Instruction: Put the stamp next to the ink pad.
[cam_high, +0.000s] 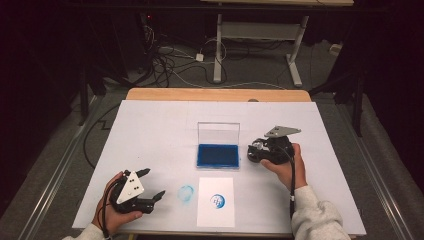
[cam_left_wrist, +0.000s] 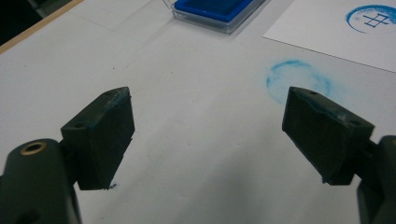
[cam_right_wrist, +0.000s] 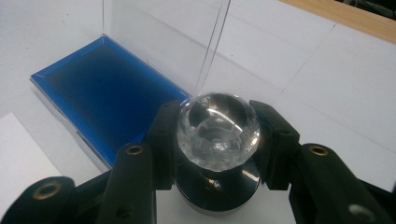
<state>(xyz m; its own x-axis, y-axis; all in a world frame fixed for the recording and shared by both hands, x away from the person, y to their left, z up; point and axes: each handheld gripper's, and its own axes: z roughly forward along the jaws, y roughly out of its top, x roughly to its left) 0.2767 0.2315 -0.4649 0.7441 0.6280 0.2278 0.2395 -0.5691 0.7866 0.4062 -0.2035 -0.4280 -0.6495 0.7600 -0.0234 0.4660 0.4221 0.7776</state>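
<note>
I am looking down on a white table (cam_high: 150, 130). Just beyond my right gripper (cam_right_wrist: 217, 140) lies an open blue ink pad (cam_right_wrist: 100, 91), its clear lid (cam_high: 218, 132) standing upright at the back. Near my left gripper (cam_left_wrist: 208, 126), past its fingertips, lies a white paper sheet (cam_high: 215, 212) bearing a round blue stamp print (cam_high: 217, 201), and beside the sheet a fainter blue ring smudge (cam_left_wrist: 299, 79) marks the table itself.

My right gripper's fingers (cam_right_wrist: 163, 140) are clamped on a stamp with a clear faceted knob (cam_right_wrist: 218, 133); the knob sits squarely between them, its dark round base below. My left gripper's fingers (cam_left_wrist: 100, 137) stand wide apart with nothing between them.

I judge that the stamp is being set down beside the pad after printing; the next move calls for lowering it level, then releasing. Whether its base already touches the table I cannot tell, and its face is hidden.
</note>
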